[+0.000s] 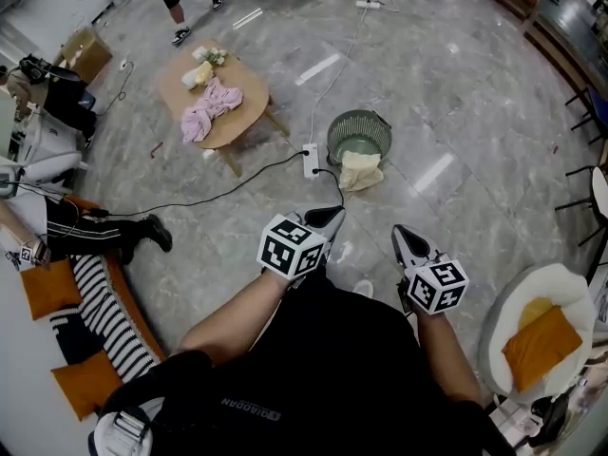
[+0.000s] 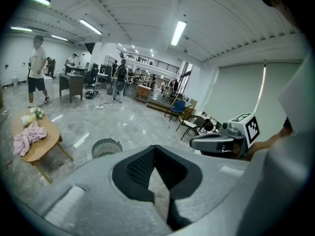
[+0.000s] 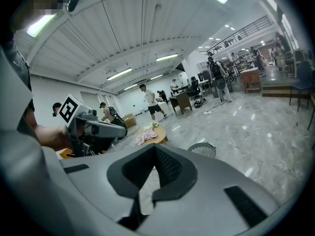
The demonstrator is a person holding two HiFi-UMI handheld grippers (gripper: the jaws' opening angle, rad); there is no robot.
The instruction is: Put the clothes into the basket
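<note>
Fingers point(image 2: 140, 167) of left gripper point(image 1: 330, 218) and right gripper point(image 1: 405, 238) closed, empty | step judged: approach | next: pink crumpled cloth point(image 1: 211, 107) on oval wooden table point(image 1: 250, 112), upper left, to be reached

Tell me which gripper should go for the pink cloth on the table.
Left, probably. The pink cloth lies on the table ahead and to the left, on the side of the left gripper; the right gripper would have to cross over. Both are shut, empty and far from it.
</note>
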